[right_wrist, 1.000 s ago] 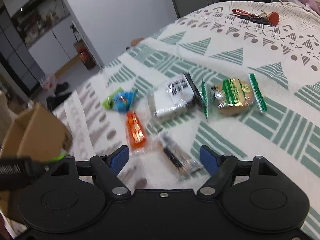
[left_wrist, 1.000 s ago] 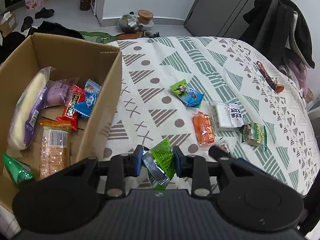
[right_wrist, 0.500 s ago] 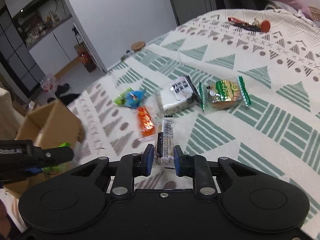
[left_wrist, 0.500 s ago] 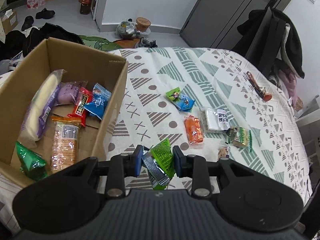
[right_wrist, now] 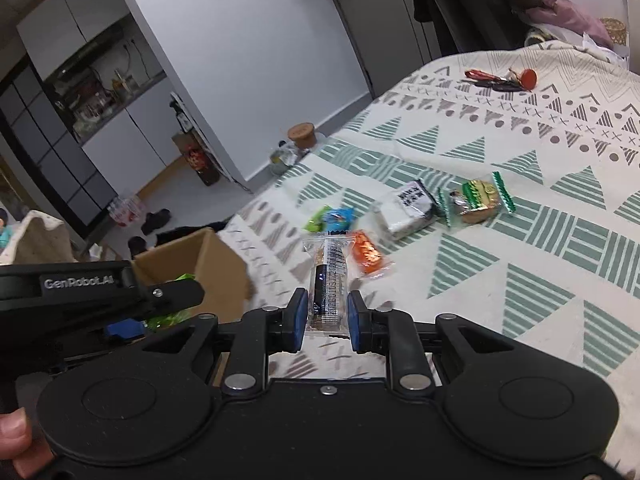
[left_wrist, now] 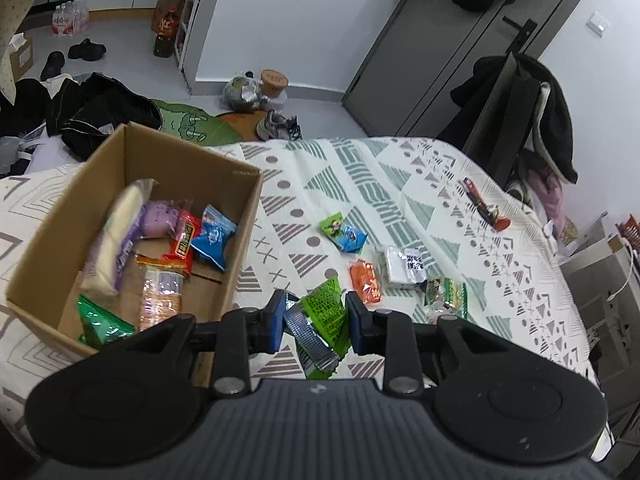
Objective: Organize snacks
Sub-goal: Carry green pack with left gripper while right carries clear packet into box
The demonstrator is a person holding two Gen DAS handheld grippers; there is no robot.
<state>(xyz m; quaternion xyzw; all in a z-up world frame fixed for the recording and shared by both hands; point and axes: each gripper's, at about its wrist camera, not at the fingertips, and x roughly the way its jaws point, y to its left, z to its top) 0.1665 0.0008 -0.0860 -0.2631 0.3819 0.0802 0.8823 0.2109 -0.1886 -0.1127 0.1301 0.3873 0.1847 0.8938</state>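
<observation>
My left gripper point(left_wrist: 316, 320) is shut on a green snack packet point(left_wrist: 322, 318), raised above the bed just right of the cardboard box point(left_wrist: 248, 216). The box holds several snacks. My right gripper point(right_wrist: 328, 316) is shut on a clear-wrapped dark snack bar point(right_wrist: 328, 276), lifted off the patterned bedspread point(right_wrist: 520, 264). Loose on the bedspread lie an orange packet point(right_wrist: 370, 256), a green-blue candy point(right_wrist: 334, 218), a white packet point(right_wrist: 408, 208) and a green-edged biscuit point(right_wrist: 476, 200). The left gripper also shows at the left edge of the right wrist view, by the box point(right_wrist: 200, 264).
Red-handled keys point(left_wrist: 486, 210) lie far right on the bed. A chair draped with dark clothes point(left_wrist: 524, 116) stands beyond the bed's far edge. Shoes, bags and a jar point(left_wrist: 274, 82) clutter the floor. A person's thumb point(right_wrist: 16, 440) shows at the lower left.
The right gripper shut on the snack bar and lifted it off the bedspread. Both grippers rose; the left one kept hold of the green packet beside the box.
</observation>
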